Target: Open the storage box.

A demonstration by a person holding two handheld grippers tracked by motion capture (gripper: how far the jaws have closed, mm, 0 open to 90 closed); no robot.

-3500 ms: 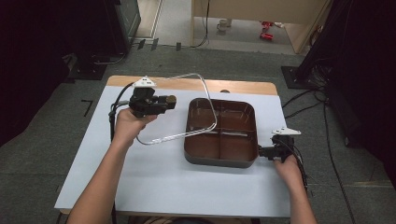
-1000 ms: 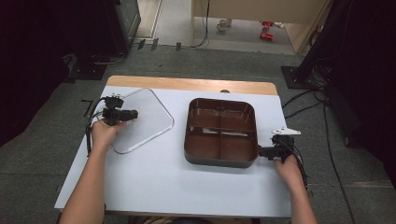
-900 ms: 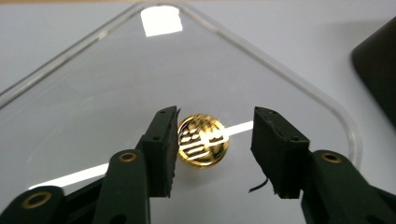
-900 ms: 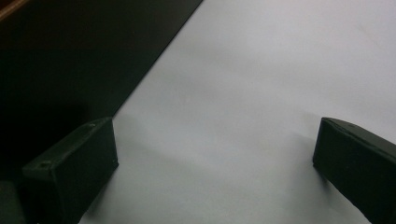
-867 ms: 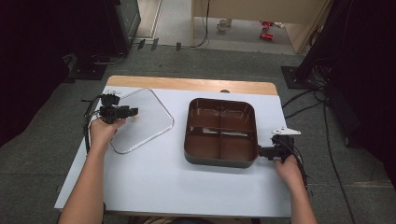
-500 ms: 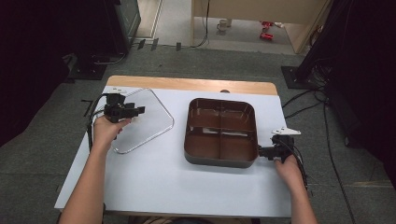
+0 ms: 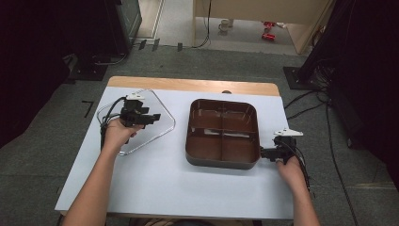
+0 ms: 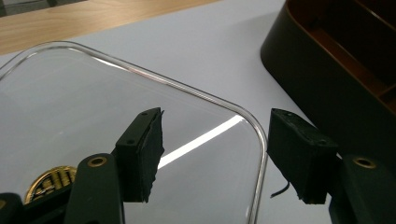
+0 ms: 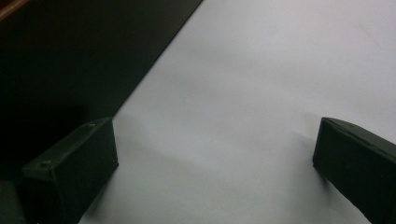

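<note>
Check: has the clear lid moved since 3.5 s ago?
Yes. The clear lid left the brown tray, where it leaned, and now lies flat on the table's left side under the left tongs.

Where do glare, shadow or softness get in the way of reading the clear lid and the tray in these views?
High view: the clear lid reads mainly by its bright rim, and the room around the table is dark. Left gripper view: a white streak of glare crosses the lid; the brown tray is soft. Right gripper view: the tray wall is almost black, detail lost.
</note>
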